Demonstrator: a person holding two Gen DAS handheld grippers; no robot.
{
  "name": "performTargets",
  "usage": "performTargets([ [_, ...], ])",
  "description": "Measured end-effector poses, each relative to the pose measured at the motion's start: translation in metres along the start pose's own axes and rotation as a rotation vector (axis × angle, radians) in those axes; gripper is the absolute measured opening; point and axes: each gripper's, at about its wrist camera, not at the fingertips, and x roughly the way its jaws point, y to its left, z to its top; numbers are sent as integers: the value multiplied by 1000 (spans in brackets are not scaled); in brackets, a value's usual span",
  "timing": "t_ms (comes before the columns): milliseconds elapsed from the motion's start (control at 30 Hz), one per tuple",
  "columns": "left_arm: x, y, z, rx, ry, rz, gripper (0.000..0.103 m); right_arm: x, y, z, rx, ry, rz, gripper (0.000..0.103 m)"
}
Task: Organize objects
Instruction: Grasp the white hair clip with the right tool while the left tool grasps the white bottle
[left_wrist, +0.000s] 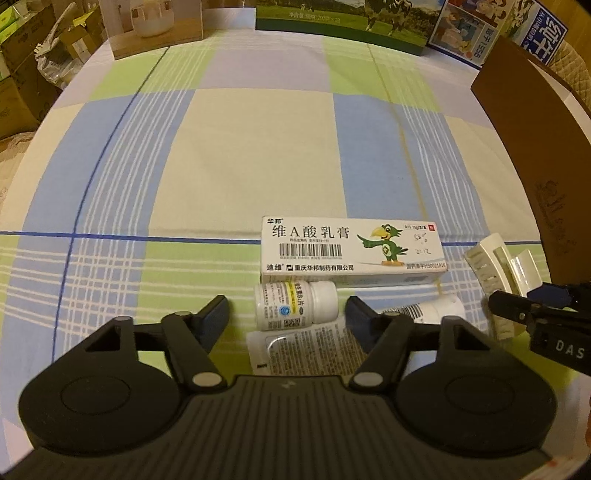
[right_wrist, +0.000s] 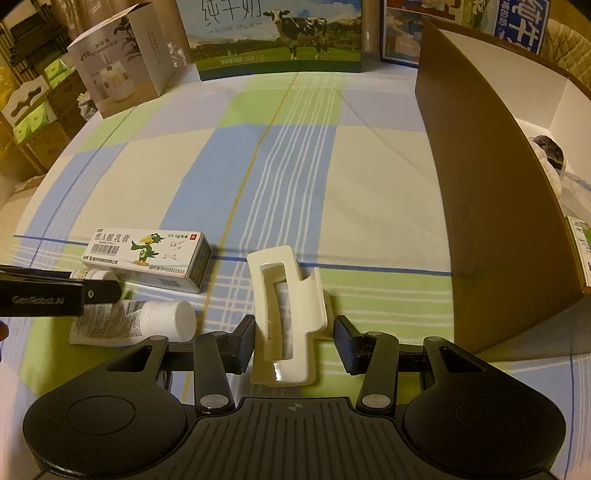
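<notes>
We see a cream hair claw clip (right_wrist: 286, 317) lying on the checked tablecloth (right_wrist: 369, 173) near its front edge, between the spread fingers of our right gripper (right_wrist: 294, 341), which stands released around it. Further left, our left gripper (left_wrist: 288, 315) is also released, its fingers flanking a small white pill bottle (left_wrist: 295, 304) on its side. Just beyond lies a white ointment box (left_wrist: 352, 251); a white tube (right_wrist: 147, 321) rests beside it. A brown cardboard box (right_wrist: 491, 184) stands along the right edge

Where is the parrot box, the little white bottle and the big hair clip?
parrot box (left_wrist: 352, 245), left wrist view, on its printed top face.
little white bottle (left_wrist: 295, 304), left wrist view, on its label.
hair clip (right_wrist: 286, 314), right wrist view, on its cream arm.
</notes>
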Motion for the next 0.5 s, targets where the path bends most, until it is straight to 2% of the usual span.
performTargets([
  [33, 0, 0, 0, 1, -8, -3, 56, 0, 0, 0, -3, -1, 1, 43],
  [67, 0, 0, 0, 6, -15, -1, 46, -1, 0, 0, -5, -3, 1, 43],
  [100, 0, 0, 0, 15, -18, 5, 43, -1, 0, 0, -8, -5, 1, 43],
  [367, -3, 2, -5, 48, -40, 47, 42, 0, 5, 0, -49, -24, -2, 43],
  [400, -4, 3, -6, 44, -40, 52, 42, -1, 5, 0, -55, -29, -6, 38],
  [500, -7, 9, -7, 33, -40, 64, 42, -3, 6, -3, -75, -36, -17, 38],
])
